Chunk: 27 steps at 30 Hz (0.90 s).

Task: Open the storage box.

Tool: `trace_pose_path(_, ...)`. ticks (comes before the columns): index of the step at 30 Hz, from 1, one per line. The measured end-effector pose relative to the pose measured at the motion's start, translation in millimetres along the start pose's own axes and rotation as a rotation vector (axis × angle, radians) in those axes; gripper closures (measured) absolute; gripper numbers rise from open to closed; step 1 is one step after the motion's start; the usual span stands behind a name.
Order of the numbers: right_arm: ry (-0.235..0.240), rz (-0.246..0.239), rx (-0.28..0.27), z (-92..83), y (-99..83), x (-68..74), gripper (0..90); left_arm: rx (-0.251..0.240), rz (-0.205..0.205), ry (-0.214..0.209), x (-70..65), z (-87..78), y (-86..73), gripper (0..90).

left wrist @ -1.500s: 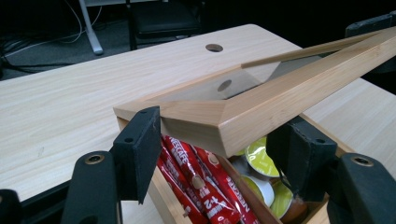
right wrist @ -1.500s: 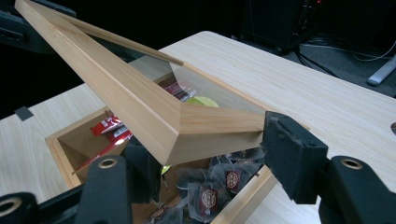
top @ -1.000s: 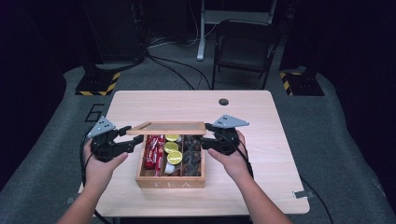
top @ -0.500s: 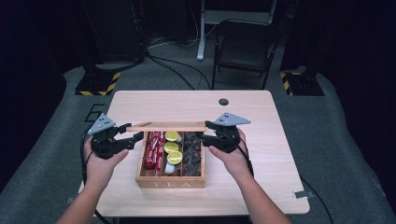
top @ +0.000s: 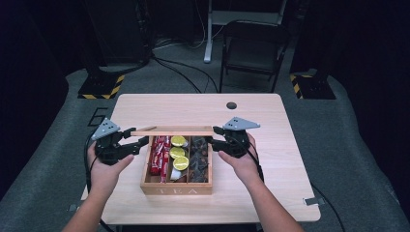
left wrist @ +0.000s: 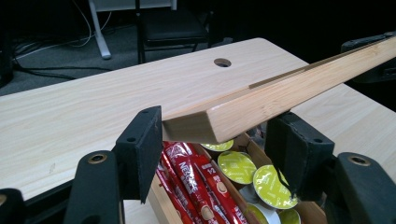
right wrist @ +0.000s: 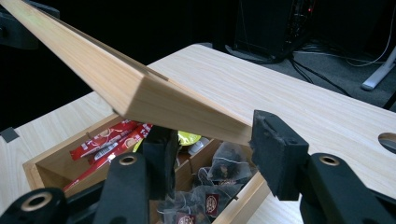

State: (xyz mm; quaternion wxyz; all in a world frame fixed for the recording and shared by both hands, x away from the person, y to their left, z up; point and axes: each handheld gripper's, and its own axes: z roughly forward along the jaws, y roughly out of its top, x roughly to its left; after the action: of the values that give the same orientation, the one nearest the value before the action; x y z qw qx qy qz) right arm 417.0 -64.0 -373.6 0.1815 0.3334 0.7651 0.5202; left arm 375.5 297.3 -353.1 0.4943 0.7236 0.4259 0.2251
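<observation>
My right gripper [top: 212, 137] has just been closing on the lid [top: 172, 130] above the tea box [top: 176, 190]; my left gripper [top: 141, 142] (jaws wide) straddles its other end.

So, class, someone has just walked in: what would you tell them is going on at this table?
A person stands at a wooden table with a gripper in each hand, working on the hinged lid of a wooden tea box. The lid is raised. The right gripper has just been closing on the lid's right corner, and the left gripper has its jaws around the left corner. Inside the box are red sachets, yellow-green pods and tea bags.
</observation>
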Motion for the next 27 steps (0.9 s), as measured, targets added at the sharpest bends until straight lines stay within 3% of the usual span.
trace_pose_path(6, 0.006, -0.002, -0.004, 3.0, -0.3, -2.1, 53.2, -0.004, -0.004, 0.002, -0.1, 0.2, 0.2, 37.4)
trace_pose_path(15, -0.024, -0.047, -0.004, 7.1, -1.0, -2.2, 54.5, -0.01, -0.01, 0.013, -1.3, 0.4, 0.5, 37.7)
trace_pose_path(27, 0.002, -0.018, -0.006, 7.4, 0.7, -6.3, 54.3, -0.027, -0.029, 0.017, -0.4, -1.7, -0.3, 41.1)
